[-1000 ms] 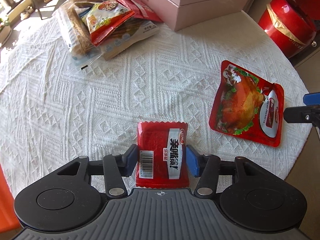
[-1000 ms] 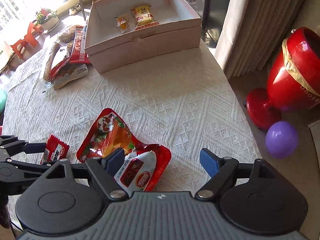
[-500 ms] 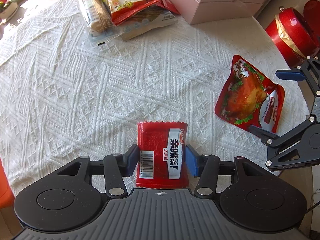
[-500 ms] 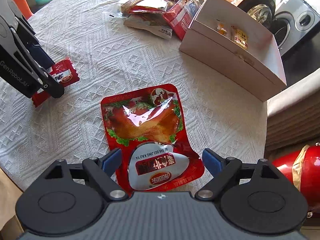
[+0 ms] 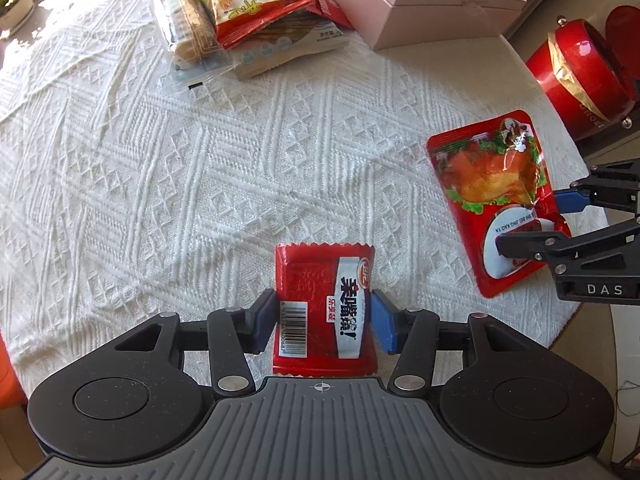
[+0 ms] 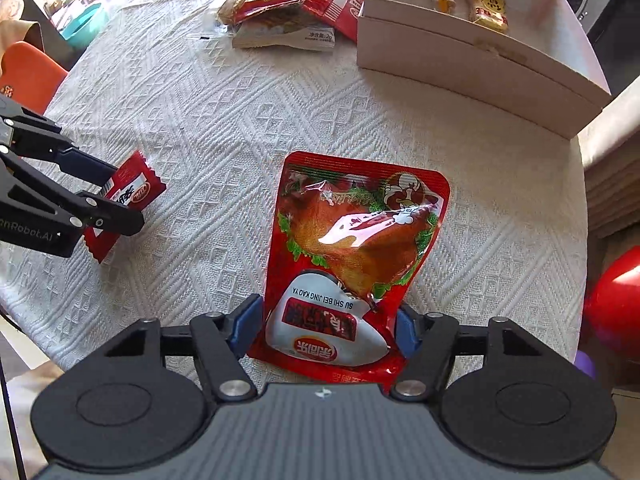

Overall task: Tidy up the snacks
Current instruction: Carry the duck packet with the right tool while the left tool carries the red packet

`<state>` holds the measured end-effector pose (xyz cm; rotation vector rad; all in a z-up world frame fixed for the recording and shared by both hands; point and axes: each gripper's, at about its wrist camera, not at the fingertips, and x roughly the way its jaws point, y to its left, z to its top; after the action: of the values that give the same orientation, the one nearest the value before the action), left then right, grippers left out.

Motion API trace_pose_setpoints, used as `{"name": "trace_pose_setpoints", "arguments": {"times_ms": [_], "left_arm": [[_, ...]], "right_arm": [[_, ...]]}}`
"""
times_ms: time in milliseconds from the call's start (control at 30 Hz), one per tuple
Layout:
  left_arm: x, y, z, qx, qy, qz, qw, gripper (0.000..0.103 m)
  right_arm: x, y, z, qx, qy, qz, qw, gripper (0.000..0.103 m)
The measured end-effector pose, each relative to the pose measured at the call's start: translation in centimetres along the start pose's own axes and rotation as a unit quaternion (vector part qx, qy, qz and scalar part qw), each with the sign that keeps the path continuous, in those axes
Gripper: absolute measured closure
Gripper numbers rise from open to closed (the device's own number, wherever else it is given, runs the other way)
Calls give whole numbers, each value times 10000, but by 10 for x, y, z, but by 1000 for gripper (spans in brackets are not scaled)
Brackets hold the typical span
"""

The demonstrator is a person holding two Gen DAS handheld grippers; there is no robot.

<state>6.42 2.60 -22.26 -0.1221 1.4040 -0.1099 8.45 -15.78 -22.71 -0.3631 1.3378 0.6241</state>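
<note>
The left gripper point(image 5: 324, 320) has its blue fingers point(image 5: 265, 320) pressed against both side edges of a small red sachet point(image 5: 324, 300), which sits near the front edge of the bench point(image 5: 160, 160). The right gripper point(image 6: 330, 326) has its fingers drawn in against the lower end of the roast-duck pouch point(image 6: 356, 248), and the film looks pinched there — clamped on it, as far as the right wrist view shows.

Both packs are thin glossy film, so they are probably light and slippery. The sachet is flat and crinkly; an edge-to-edge pinch like this one may buckle it, so a firm, steady hold across the middle seems safest. The pouch is larger and bulges over its contents, likely heavier and floppy; held by its bottom end, the far end will probably sag when lifted. The sealed border is the stiffest place to hold, and it spares the meat inside from being squeezed.

The pink box point(image 6: 480, 56) stands open at the far side of the bench, well apart from both grippers. It holds only two small items — a yellow wrapped snack point(image 6: 489, 10) and an orange one point(image 6: 442, 0) — with plenty of bare floor left. Just beside it lies a loose pile of snack packs point(image 5: 256, 20), not yet boxed.
</note>
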Motion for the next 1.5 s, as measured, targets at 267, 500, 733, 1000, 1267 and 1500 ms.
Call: {"name": "trace_pose_setpoints", "arguments": {"times_ms": [267,500,733,1000,1267,1500], "left_arm": [[5,-14,6,122,-5,-57,9999,48],[7,-15,9,115,19,86,9999,47],[5,-10,8,64,8,61,10000,47],[5,-4,4,-25,13,-25,10000,47],[1,9,1,-126,52,5,9999,48],[-2,21,-2,-225,42,16,9997,47]], "right_arm": [[-8,-11,-4,687,-171,143,9974,54],[13,13,-1,1175,-310,-392,9918,16],[29,18,9,991,-164,-704,9924,2],[3,42,17,-286,-118,-1046,9940,53],[-36,46,22,-60,-547,-350,9979,79],[1,49,29,-55,-278,-10,9996,62]]}}
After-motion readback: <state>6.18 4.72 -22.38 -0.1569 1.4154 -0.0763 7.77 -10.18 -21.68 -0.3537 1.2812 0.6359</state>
